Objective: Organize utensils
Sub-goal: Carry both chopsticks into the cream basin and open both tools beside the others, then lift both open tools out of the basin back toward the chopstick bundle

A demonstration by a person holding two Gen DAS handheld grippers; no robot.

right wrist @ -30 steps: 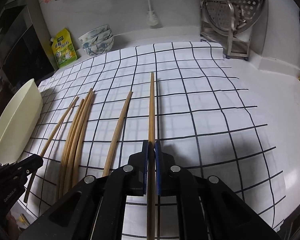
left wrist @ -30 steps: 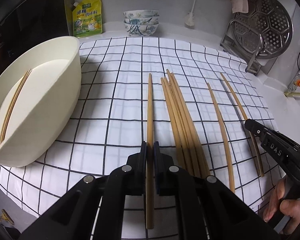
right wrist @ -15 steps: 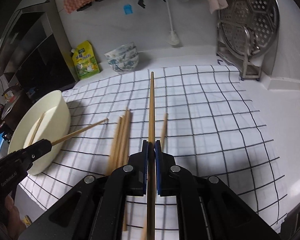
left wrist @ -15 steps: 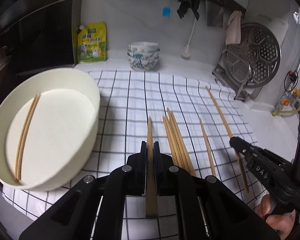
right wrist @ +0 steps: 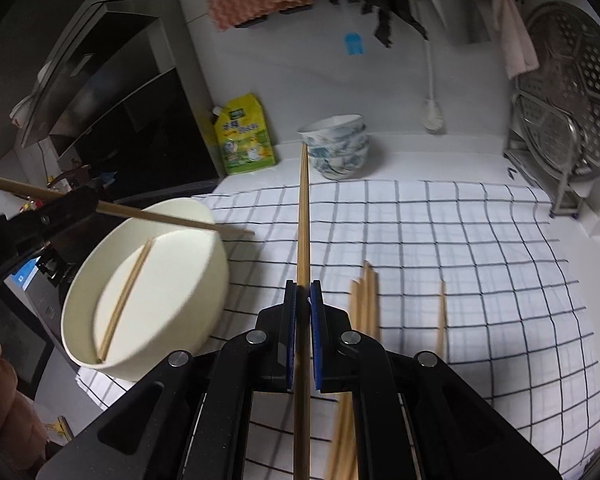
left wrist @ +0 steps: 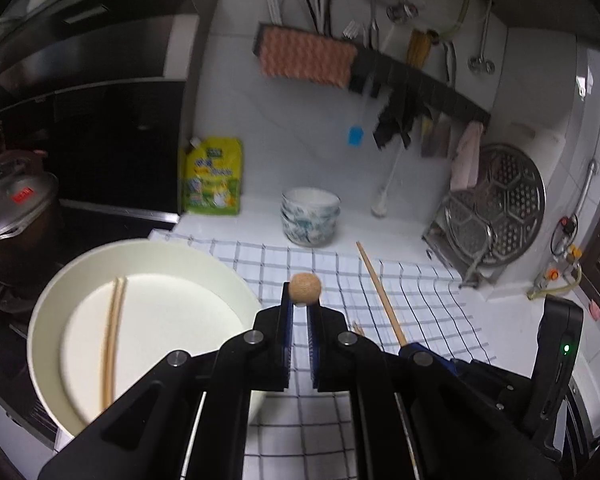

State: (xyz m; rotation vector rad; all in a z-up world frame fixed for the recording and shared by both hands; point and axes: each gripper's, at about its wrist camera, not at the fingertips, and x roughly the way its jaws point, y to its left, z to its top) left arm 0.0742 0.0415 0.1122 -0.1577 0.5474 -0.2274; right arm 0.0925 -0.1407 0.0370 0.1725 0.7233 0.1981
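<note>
White tiles and a white counter are seen, and a black-checked white cloth is spread over the counter. A stack of patterned ceramic bowls, a yellow pouch and a perforated metal steamer tray are stood along the wall. The left gripper is closed on a slim wooden chopstick, seen end-on as a round tip; the right gripper is clamped on another chopstick. Compared with a second ago, both chopsticks have been lifted off the cloth and carried towards the round cream basin, where two chopsticks are lying. Four loose chopsticks are left on the cloth.
</note>
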